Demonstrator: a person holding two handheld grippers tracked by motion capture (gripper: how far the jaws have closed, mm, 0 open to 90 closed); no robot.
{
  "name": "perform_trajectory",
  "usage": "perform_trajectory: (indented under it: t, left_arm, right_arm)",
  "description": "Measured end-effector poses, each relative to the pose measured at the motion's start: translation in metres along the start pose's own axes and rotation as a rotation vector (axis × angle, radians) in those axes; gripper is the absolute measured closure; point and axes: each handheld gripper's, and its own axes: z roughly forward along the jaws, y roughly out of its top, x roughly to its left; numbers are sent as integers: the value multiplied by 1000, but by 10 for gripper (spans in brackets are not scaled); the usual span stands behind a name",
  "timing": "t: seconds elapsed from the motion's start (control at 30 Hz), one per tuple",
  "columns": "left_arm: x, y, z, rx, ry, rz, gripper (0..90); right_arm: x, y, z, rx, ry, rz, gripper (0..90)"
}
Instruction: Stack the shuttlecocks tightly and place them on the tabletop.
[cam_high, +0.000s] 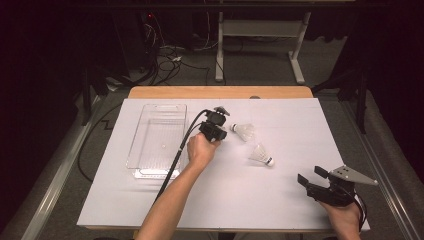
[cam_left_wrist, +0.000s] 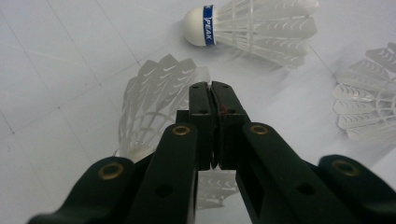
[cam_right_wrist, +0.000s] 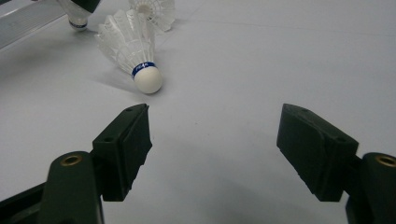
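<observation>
My left gripper (cam_left_wrist: 212, 93) is shut on the feather skirt of a white shuttlecock (cam_left_wrist: 152, 100), whose feathers fan out left of and below the jaws. In the high view the left gripper (cam_high: 214, 131) is over the middle of the table, right of the tray. The right gripper view shows the held shuttlecock's cork (cam_right_wrist: 77, 21) hanging clear of the table. Two more shuttlecocks lie on the white table: one with a blue band (cam_high: 244, 131) (cam_left_wrist: 252, 28) (cam_right_wrist: 152, 11), another nearer me (cam_high: 261, 155) (cam_left_wrist: 369, 107) (cam_right_wrist: 133, 51). My right gripper (cam_high: 311, 175) (cam_right_wrist: 215, 121) stands open at the front right, nothing between its jaws.
A clear plastic tray (cam_high: 145, 145) lies left of the left hand, with its edge (cam_right_wrist: 23, 23) showing far off in the right gripper view. The left gripper's cable (cam_high: 175, 160) trails down along the forearm. White paper covers the table (cam_high: 240, 200); desk legs and cables stand on the floor beyond.
</observation>
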Motion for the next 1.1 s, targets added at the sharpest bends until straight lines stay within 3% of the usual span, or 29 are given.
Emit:
perform_trajectory:
  t: [0.5,0.8,1.1]
  left_arm:
    - [-9,5,0,-18,-22,28,780]
    - [-14,9,0,-16,-28,47,775]
    - [-13,10,3,-15,-40,39,771]
  right_arm:
    - [0,0,0,2,3,3,263]
    - [0,0,0,-1,4,0,264]
    - [0,0,0,0,7,1,264]
